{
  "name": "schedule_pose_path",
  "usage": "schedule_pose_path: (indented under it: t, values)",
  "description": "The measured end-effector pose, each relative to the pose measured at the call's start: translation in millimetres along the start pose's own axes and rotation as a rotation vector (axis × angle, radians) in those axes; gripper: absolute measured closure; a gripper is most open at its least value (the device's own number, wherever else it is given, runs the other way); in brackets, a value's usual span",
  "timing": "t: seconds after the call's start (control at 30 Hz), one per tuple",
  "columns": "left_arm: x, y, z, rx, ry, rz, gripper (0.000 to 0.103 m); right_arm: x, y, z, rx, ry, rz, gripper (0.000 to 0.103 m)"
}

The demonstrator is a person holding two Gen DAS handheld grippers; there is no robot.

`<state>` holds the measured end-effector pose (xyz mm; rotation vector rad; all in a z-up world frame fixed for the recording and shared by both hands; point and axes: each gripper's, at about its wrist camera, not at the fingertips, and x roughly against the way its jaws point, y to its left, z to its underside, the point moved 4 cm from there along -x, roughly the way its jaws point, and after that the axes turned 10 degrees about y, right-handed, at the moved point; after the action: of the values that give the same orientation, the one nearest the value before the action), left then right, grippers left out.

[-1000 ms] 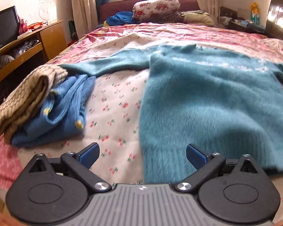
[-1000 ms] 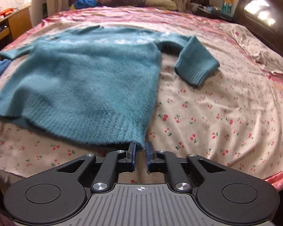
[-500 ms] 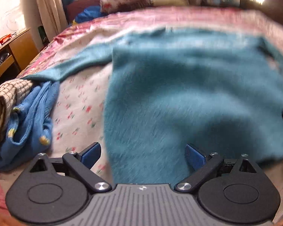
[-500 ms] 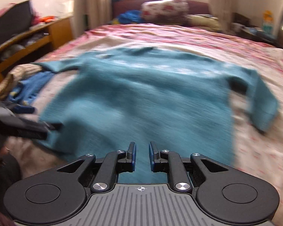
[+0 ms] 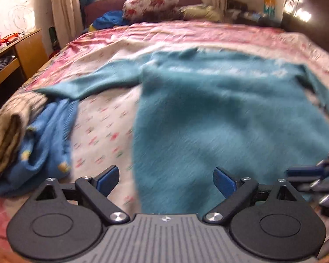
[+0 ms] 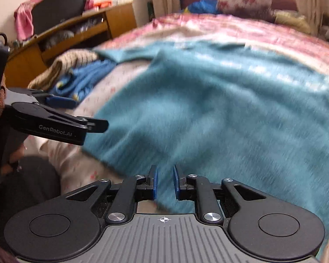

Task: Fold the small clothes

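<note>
Risk: my wide left gripper (image 5: 165, 178) straddles the teal sweater (image 5: 219, 118) hem at the bed's (image 5: 103, 131) near edge; my narrow, empty right gripper (image 6: 164, 180) may snag fuzz.

Left hand-held gripper (image 5: 165, 180): jaws spread wide, nothing between the blue pads, held over the near edge of the bed (image 5: 208, 32). Teal sweater (image 5: 219, 114) lies flat on the floral sheet (image 5: 103, 122), hem toward the near side, one sleeve stretched to the left, the other folded down on the right. At the left edge, a blue knit garment (image 5: 48, 138) lies beside a tan checked one (image 5: 8, 127), touching. The sweater's left cuff reaches this pile. Right hand-held gripper (image 5: 313, 175) enters at the near right, blurred, over the hem. Pillows (image 5: 151, 6) at the far end
</note>
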<state>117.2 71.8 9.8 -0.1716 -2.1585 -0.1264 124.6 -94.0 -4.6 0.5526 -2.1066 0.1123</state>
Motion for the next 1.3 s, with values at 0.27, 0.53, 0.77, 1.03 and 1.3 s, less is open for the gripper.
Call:
schedule_pose_path:
  t: [0.27, 0.53, 0.77, 1.03, 1.3]
  values:
    - [-42.9, -30.6, 16.5, -0.096, 0.120, -0.022, 0.005, -13.0, -10.9, 8.1, -0.026, 0.085, 0.016, 0.086]
    - [-21.2, -45.2, 5.1, -0.081, 0.064, 0.003, 0.007, -6.3, -43.9, 23.5, -0.119, 0.071, 0.062, 0.086]
    - [-35.1, -59.4, 19.4, -0.134, 0.146, -0.034, 0.008, 20.0, -54.0, 29.0, -0.143, -0.003, 0.044, 0.086]
    - [-25.1, -89.0, 3.1, -0.191, 0.098, -0.012, 0.008, 11.2, -70.4, 37.9, -0.156, 0.049, 0.125, 0.086]
    - [-26.1, -101.6, 10.5, -0.232, 0.122, -0.003, 0.008, 26.1, -80.9, 44.1, -0.176, 0.013, 0.120, 0.086]
